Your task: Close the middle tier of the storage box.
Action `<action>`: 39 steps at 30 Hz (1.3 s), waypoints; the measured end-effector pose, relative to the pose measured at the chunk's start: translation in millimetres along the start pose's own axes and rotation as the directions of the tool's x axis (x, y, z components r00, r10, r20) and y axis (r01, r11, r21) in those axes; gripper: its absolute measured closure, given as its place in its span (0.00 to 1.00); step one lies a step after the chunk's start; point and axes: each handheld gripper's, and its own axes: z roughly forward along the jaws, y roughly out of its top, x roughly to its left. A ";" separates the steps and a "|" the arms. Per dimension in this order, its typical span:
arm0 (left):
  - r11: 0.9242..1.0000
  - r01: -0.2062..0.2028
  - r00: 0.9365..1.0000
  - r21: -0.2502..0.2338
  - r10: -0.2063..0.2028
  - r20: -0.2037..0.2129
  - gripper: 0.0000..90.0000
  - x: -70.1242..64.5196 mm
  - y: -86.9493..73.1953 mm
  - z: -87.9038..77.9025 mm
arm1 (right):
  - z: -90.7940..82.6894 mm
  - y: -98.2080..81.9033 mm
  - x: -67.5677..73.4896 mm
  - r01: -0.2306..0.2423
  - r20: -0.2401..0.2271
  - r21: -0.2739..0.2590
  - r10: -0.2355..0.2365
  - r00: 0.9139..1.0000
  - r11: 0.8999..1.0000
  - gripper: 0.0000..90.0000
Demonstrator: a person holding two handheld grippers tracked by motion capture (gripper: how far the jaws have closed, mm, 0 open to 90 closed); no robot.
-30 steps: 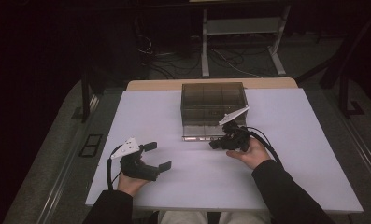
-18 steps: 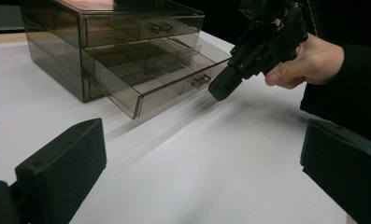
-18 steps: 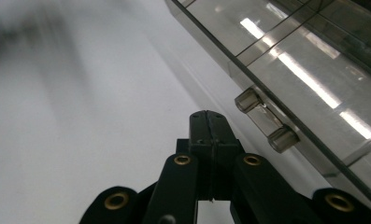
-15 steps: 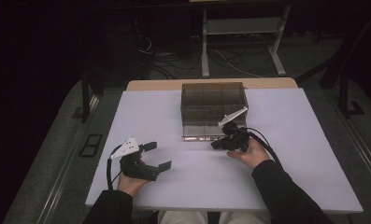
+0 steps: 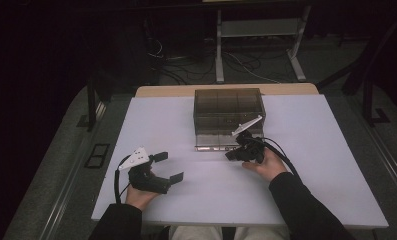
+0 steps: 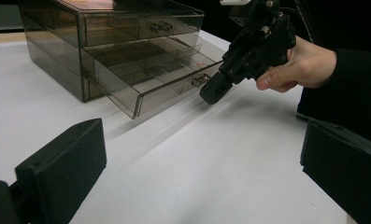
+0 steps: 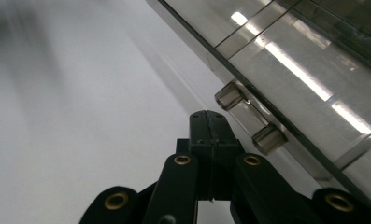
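High view: a smoky see-through drawer box (image 5: 229,107) stands at the far middle of a white table (image 5: 176,120). Its bottom drawer (image 5: 213,145) is pulled partway out toward the person.

The right gripper (image 5: 234,154) sits just at the near front of that open drawer, held in the right hand (image 5: 264,164), with a cable trailing off to the right. In the right gripper view its two black jaws are pressed flat together with nothing between them, and their tip lies just beside the clear handle (image 7: 251,116) on the drawer front; whether the tip touches the handle cannot be told. From the left gripper view the same gripper (image 6: 212,92) points down and to the left, its tip close below the handle (image 6: 201,79) and low over the table.

The left gripper (image 5: 168,166) rests in the left hand (image 5: 138,194) at the near left of the table, well apart from the box. Its jaws stand wide open and hold nothing, with bare table showing between them in the left gripper view.
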 end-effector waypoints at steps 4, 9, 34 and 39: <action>1.000 -0.001 1.000 0.001 0.001 0.001 0.00 0.0 0.0 0.1 | 1.7 0.1 -1.9 -0.009 0.007 -0.001 0.009 1.000 1.000 0.99; 1.000 -0.001 1.000 0.001 0.001 0.001 0.00 0.2 0.1 0.0 | 4.3 0.1 -2.2 0.001 0.015 0.002 -0.001 1.000 1.000 0.99; 1.000 0.001 1.000 0.001 -0.001 0.001 0.00 0.1 -0.1 -0.1 | 0.6 2.2 -9.3 -0.027 0.041 -0.047 0.029 0.999 0.999 0.99; 1.000 0.001 1.000 0.001 -0.001 0.001 0.00 -0.2 -0.1 0.0 | -0.4 2.9 -10.7 -0.029 0.043 -0.056 0.031 0.999 0.998 0.99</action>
